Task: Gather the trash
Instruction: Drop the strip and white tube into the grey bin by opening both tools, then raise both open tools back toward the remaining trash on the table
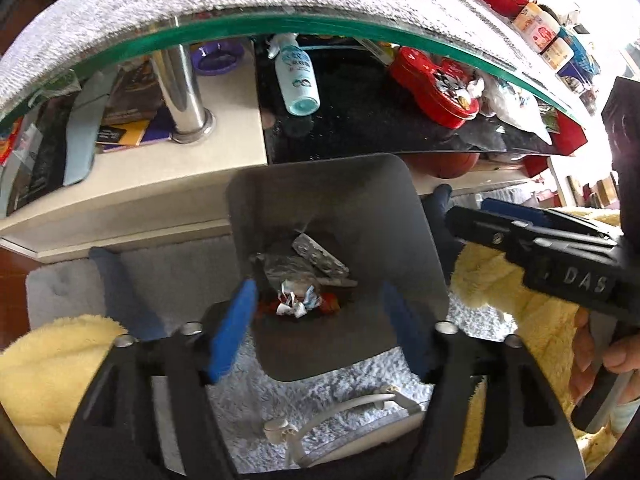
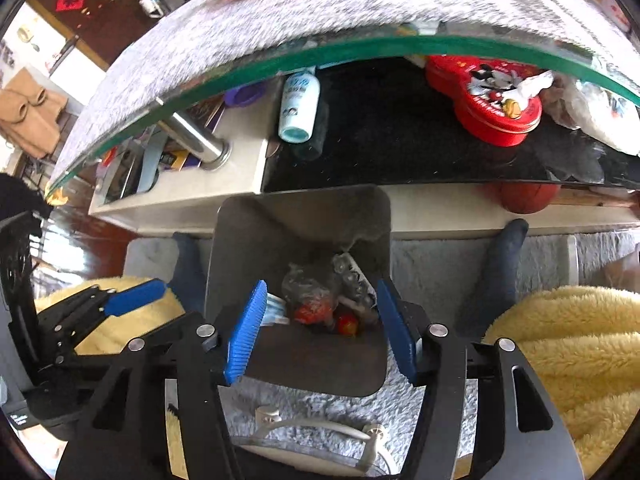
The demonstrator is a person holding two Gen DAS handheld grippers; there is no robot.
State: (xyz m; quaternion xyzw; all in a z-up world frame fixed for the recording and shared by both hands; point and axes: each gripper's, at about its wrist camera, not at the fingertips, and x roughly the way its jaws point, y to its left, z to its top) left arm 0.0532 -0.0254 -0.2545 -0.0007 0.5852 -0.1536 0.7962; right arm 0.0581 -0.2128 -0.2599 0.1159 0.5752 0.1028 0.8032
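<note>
Trash [image 1: 298,280] sits at the bottom of the grey bin [image 1: 280,200] on the floor, just in front of the table [image 1: 200,16]: crumpled wrappers, a clear plastic bag, a foil blister pack [image 1: 320,256]. Likely all light, crushable and slippery; best pinched at a crumpled fold, not a flat face. Left hand-held gripper [image 1: 320,320] and right hand-held gripper [image 2: 320,324] both hang spread over the bin mouth, nothing between the pads.
</note>
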